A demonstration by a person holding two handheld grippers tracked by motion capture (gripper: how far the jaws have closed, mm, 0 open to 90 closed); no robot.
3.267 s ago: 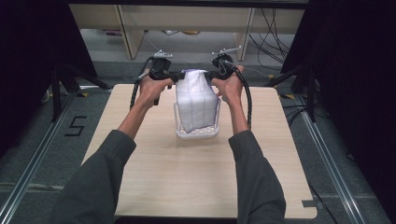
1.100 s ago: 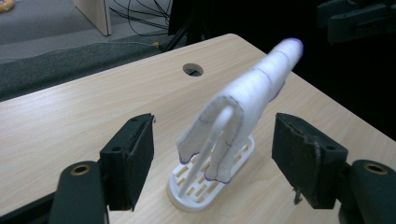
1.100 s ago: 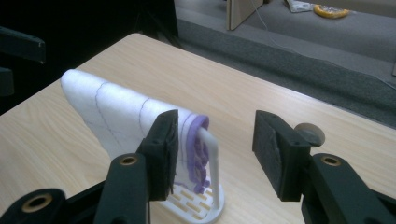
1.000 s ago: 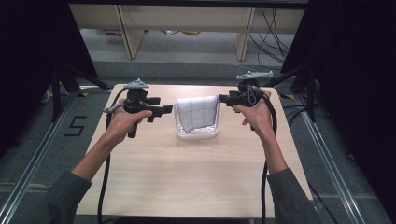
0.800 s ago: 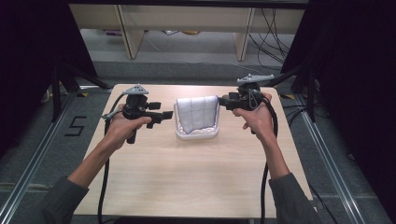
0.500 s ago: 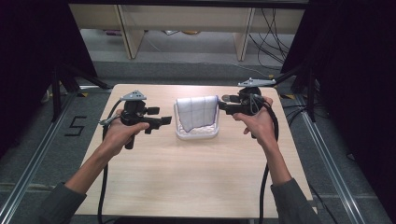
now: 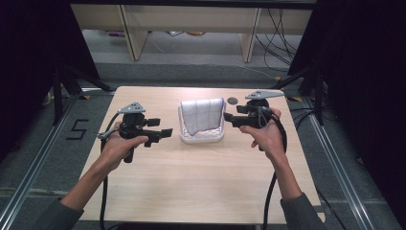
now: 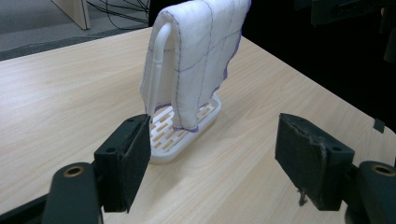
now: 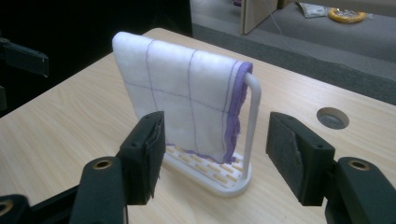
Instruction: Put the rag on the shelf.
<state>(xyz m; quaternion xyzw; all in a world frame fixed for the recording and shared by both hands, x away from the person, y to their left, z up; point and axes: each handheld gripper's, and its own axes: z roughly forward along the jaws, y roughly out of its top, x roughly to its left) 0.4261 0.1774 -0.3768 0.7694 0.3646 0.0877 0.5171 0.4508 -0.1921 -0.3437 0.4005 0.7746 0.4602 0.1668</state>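
I see a white cloth [image 7: 203, 116] with thin purple lines draped over the bar of a small white rack [image 7: 201, 138], which stands near the middle of the far half of the tabletop [image 7: 201, 187]. My left gripper [image 7: 162, 134] is held just left of the rack, jaws wide apart and empty, pointing toward it. My right gripper [image 7: 229, 118] sits just right of the rack, jaws also spread wide with nothing between them. In the right gripper view the cloth's purple hem [image 9: 235, 112] hangs beside the rack's upright post, and a round grey hole [image 9: 332, 117] shows in the tabletop beyond.
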